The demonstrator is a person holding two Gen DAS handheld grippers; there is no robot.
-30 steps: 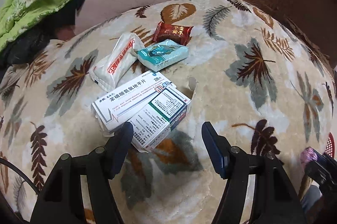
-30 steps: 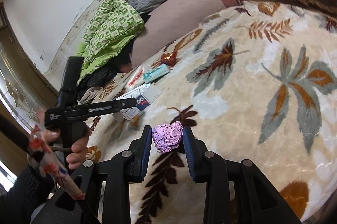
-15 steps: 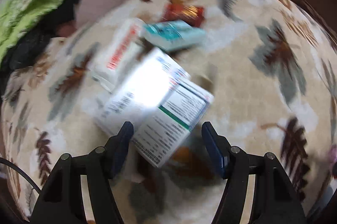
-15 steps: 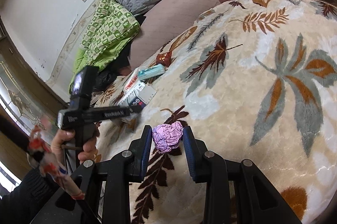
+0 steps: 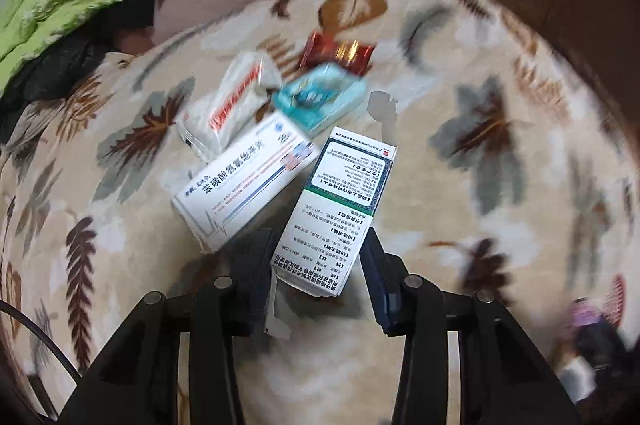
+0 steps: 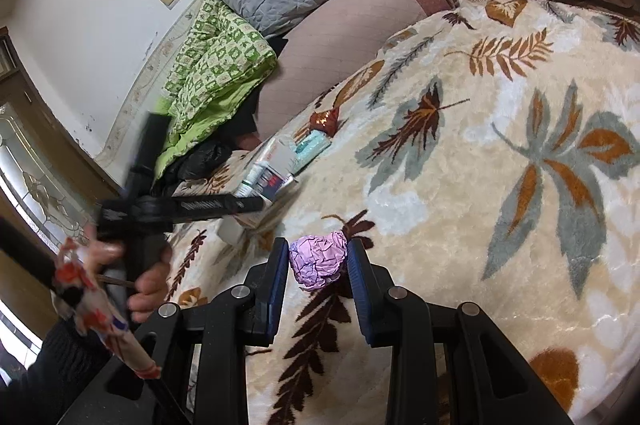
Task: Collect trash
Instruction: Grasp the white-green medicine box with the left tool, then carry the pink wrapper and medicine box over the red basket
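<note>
Left gripper (image 5: 318,257): clenched on the near end of a white-and-green printed cardboard medicine box (image 5: 340,209).
Box axis: long side runs away from the camera, far end tipped slightly right, above the cream leaf-patterned plush blanket (image 5: 500,205).
Right gripper (image 6: 318,261): clamping a crumpled purple paper ball (image 6: 318,259).
Neighbours: white-and-blue medicine carton (image 5: 244,183) lying just left of the box.
</note>
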